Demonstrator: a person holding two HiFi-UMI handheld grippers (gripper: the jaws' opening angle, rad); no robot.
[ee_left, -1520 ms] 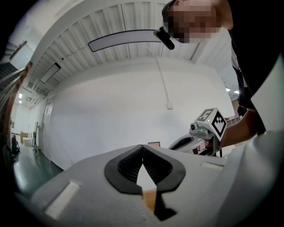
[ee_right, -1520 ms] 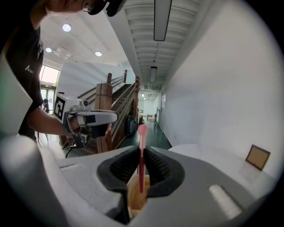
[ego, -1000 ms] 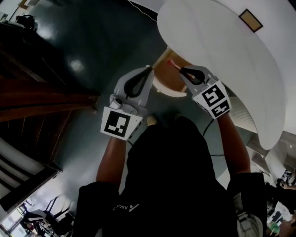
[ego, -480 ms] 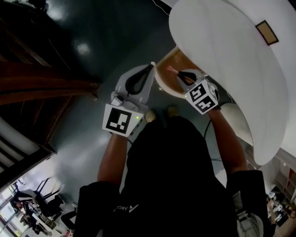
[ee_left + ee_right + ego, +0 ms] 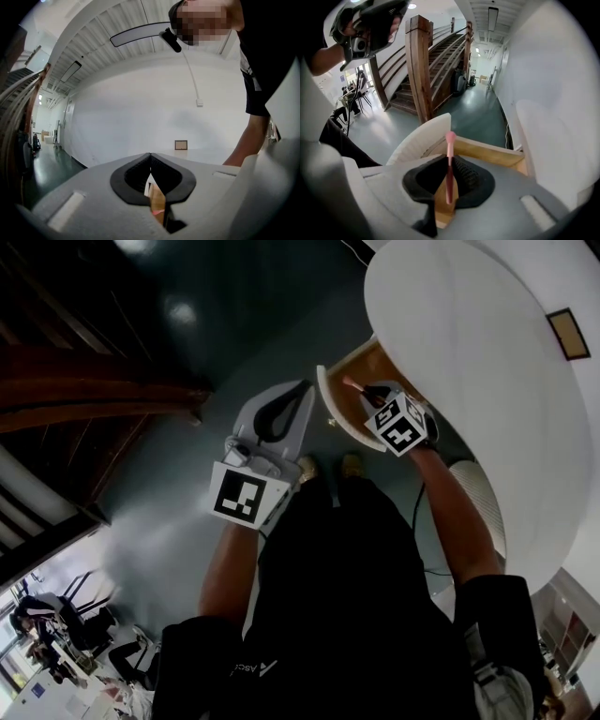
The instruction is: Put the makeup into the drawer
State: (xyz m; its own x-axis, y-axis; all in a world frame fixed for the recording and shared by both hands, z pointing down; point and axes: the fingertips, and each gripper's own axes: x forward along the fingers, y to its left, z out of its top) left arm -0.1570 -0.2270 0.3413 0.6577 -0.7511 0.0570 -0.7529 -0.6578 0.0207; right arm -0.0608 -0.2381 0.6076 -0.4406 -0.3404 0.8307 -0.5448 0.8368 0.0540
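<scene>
My right gripper (image 5: 361,388) is shut on a thin pink makeup stick (image 5: 449,164), whose rounded tip (image 5: 347,382) pokes out past the jaws. It hangs over the open drawer (image 5: 367,362), which has a wooden inside (image 5: 487,151) and a curved white front (image 5: 423,137). Left of the drawer front, my left gripper (image 5: 302,388) is held with its jaws shut and nothing between them. In the left gripper view the jaws (image 5: 150,155) meet at the tips, and only wood shows behind them.
The drawer belongs to a round white table (image 5: 469,352) bearing a small framed square (image 5: 569,333). A dark wooden staircase (image 5: 440,51) rises at the left over a dark green floor (image 5: 234,306). A cable (image 5: 417,512) trails under the table. My shoes (image 5: 352,463) stand by the drawer.
The right gripper has carried the pink stick leftward from the drawer's right side to above its wooden inside. The left gripper stays beside the drawer front.
</scene>
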